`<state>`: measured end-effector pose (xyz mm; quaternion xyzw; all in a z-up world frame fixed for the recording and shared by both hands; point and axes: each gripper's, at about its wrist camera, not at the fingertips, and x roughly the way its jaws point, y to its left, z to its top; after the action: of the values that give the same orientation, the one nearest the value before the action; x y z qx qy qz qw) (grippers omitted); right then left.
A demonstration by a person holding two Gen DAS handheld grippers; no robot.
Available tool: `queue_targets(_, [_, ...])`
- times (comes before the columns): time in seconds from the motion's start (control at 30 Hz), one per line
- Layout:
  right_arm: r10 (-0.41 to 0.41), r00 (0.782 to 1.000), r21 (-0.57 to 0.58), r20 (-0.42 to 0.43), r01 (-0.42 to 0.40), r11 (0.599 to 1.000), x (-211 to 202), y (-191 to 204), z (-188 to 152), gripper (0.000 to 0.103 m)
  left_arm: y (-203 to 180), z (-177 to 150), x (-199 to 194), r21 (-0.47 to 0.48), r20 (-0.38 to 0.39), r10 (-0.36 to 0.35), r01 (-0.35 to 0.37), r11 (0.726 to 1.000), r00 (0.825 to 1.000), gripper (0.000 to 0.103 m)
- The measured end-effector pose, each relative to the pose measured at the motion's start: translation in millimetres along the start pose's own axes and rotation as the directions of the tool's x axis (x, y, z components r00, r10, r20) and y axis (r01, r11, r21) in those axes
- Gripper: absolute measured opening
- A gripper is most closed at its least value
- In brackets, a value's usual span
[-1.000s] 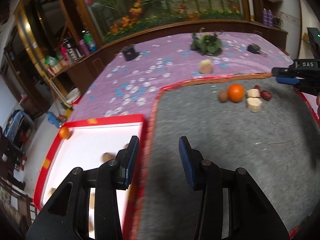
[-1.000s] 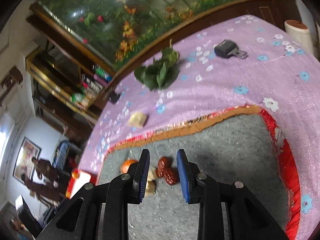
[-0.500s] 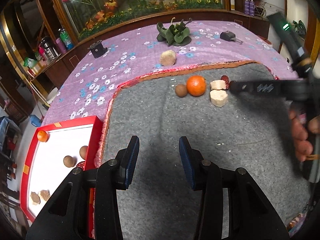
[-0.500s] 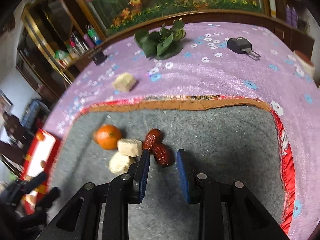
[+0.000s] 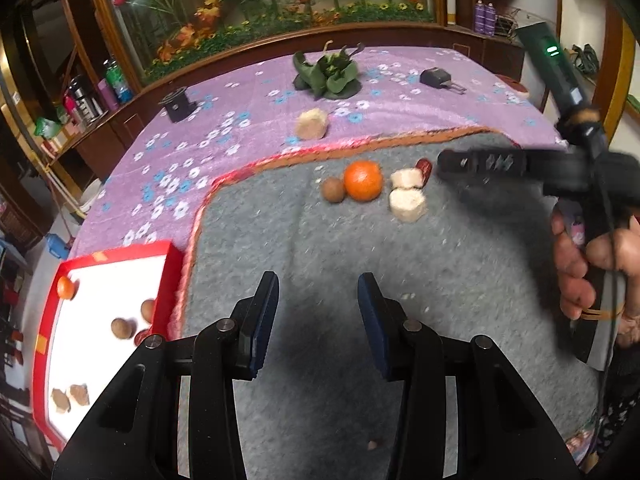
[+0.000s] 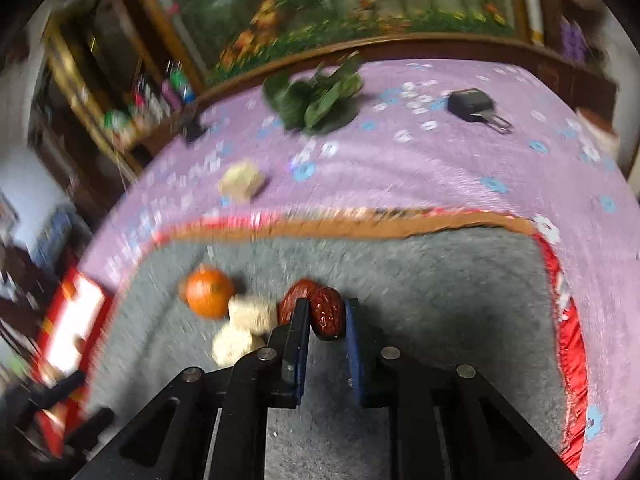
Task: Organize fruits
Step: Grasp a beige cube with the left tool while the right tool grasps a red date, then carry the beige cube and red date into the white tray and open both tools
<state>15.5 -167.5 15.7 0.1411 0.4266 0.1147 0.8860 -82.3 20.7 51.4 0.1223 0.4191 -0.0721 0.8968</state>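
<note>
Two claws: your right claw (image 6: 327, 322) has just been closing and pinches a red date (image 6: 328, 316) on the grey mat (image 6: 440, 300); your left claw (image 5: 318, 320) hangs spread, empty.

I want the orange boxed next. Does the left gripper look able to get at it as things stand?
Probably yes. The left gripper stands open and empty, with bare grey mat up to the orange; only a small brown fruit touches its side.

Left wrist view looks down across the grey mat (image 5: 440, 280) from farther back; right wrist view sits close; both share the orange (image 5: 363, 181) (image 6: 209, 293) cluster.
</note>
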Motion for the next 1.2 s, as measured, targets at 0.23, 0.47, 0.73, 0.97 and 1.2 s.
queue_targets(0.23, [0.108,0.985,0.318,0.138,-0.147,0.936,-32,-60,10,0.017,-10,22,26,-0.030,-0.031,-0.067,0.066,0.997,0.997,0.041])
queue_targets(0.47, [0.150,0.978,0.400,0.143,-0.196,0.895,-34,-72,13,0.017,-30,36,50,-0.058,-0.082,-0.113,0.108,0.992,0.990,0.040])
queue_targets(0.73, [0.160,0.977,0.393,0.141,-0.204,0.897,-31,-68,14,0.017,-46,51,81,-0.101,-0.135,-0.161,0.148,0.984,0.978,0.040])
queue_targets(0.97, [0.165,0.979,0.371,0.124,-0.200,0.907,-25,-62,14,0.017,-51,56,85,-0.097,-0.093,-0.182,0.174,0.980,0.979,0.042])
queue_targets(1.2, [0.155,0.981,0.362,0.120,-0.188,0.913,-21,-61,15,0.017,-53,56,86,-0.077,-0.062,-0.190,0.185,0.980,0.980,0.030])
